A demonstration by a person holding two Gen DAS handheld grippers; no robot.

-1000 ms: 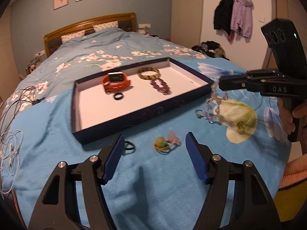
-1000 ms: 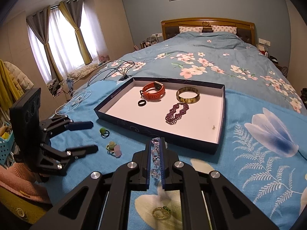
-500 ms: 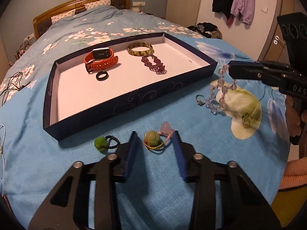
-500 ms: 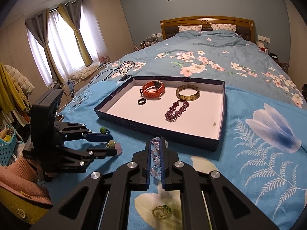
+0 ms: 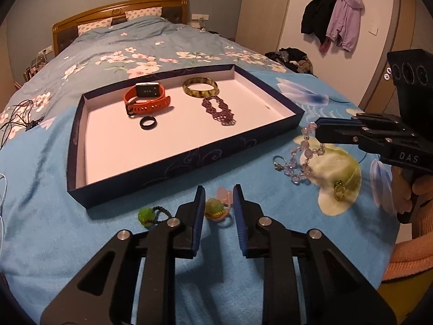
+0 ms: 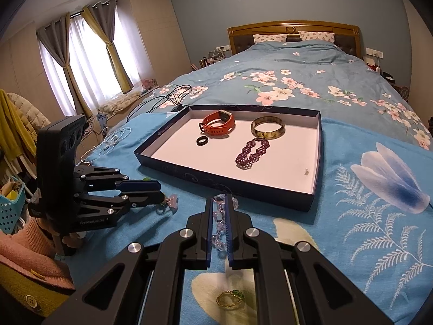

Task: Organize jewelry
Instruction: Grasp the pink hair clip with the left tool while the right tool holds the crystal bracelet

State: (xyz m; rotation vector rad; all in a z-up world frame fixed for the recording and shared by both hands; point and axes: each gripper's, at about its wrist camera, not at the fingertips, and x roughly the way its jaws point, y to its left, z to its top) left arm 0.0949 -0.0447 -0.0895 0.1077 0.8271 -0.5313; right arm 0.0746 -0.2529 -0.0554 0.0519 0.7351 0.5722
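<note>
Blue-walled bedroom (image 6: pixel 205 8) — curtained window (image 6: pixel 89 62)

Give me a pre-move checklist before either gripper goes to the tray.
1. Right gripper shut on the crystal bracelet: ok, beads sit between the fingers.
2. Bracelet fully off the bed: cannot tell, its lower loop hangs near the blanket.
3. Left gripper closed on the charm ring: not ok, the fingers straddle it with gaps on both sides.
4. Free floor in the tray: ok, the near half is bare; watch, bangle, purple bracelet and black ring lie toward the far side.
5. Green ring clear of the left fingers: ok, it lies outside them.
</note>
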